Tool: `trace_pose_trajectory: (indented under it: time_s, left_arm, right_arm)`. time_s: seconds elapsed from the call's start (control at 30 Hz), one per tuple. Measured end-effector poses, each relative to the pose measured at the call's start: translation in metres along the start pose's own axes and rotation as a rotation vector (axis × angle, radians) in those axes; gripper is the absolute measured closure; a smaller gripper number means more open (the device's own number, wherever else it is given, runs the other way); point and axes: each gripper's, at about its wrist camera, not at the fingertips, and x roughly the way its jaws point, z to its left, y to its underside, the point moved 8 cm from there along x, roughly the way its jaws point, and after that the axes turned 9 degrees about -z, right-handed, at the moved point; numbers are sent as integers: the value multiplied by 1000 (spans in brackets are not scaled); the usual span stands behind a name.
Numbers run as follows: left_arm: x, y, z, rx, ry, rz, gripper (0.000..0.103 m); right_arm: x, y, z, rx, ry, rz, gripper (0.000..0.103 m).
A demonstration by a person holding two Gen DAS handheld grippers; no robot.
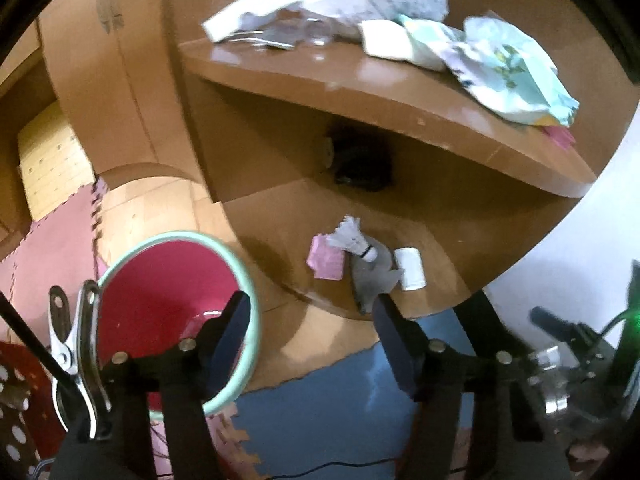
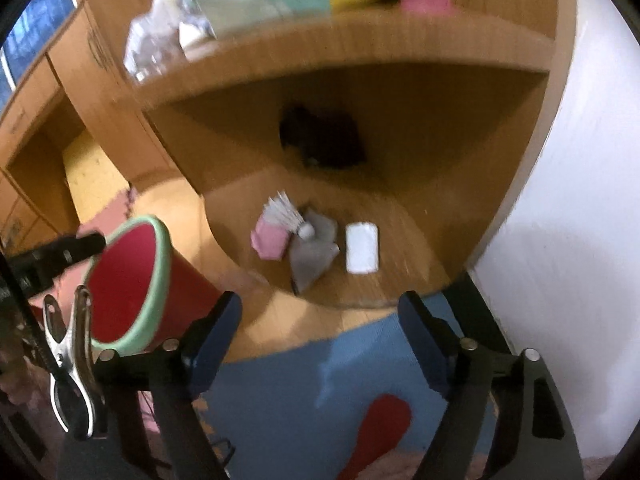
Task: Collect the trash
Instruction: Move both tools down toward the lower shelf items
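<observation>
On the low wooden shelf (image 1: 436, 292) lie a pink paper (image 1: 326, 258), a white shuttlecock (image 1: 354, 240), a grey crumpled piece (image 1: 374, 278) and a white roll (image 1: 410, 268). They also show in the right wrist view: pink paper (image 2: 268, 238), shuttlecock (image 2: 286, 214), grey piece (image 2: 314, 256), white roll (image 2: 362, 247). A red bin with a mint rim (image 1: 168, 304) stands on the floor at the left, also in the right wrist view (image 2: 128, 280). My left gripper (image 1: 312, 320) is open and empty, just short of the shelf edge. My right gripper (image 2: 320, 320) is open and empty, in front of the shelf.
The upper desk surface (image 1: 360, 80) carries crumpled papers and plastic wrappers (image 1: 508, 68). A dark object (image 1: 360, 160) sits at the back under the desk. Blue foam mat (image 2: 300, 392) covers the floor, with a red object (image 2: 380, 432) on it. A white wall (image 2: 560, 240) stands on the right.
</observation>
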Motion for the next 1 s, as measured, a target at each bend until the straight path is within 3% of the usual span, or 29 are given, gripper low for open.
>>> trace_pose_trajectory:
  time_s: [0.1,0.17,0.27,0.4,0.6,0.83,0.9,0.93,1.0]
  left_arm:
    - [19,2,-14,17,2,32,50]
    - [35,6,-22,23,14,63,71]
    - [63,9,-35,40,27,97,77]
    - [97,12,-53,92,32,115,77]
    - [150,28,-52,45,9,189,77]
    - [203,30,-35,24,-51,193,76]
    - [215,33,-30,-3,-57,219,68]
    - [223,35,-28,-6,-67,234,58]
    - [234,38,-26,-1,-80,255,55]
  right_arm:
    - [17,8,-5,-14,33,49,34]
    - [31,12,-9,-15,60,70,42]
    - [53,19,-14,-13,80,94,51]
    - [82,24,-26,-12,100,118,59]
    - [119,30,-42,21,123,147,60]
    - [162,39,-60,71,143,171,60]
    - [173,40,-67,104,148,181,60]
    - [178,40,-69,111,150,182,60]
    - [186,38,-69,113,152,179,58]
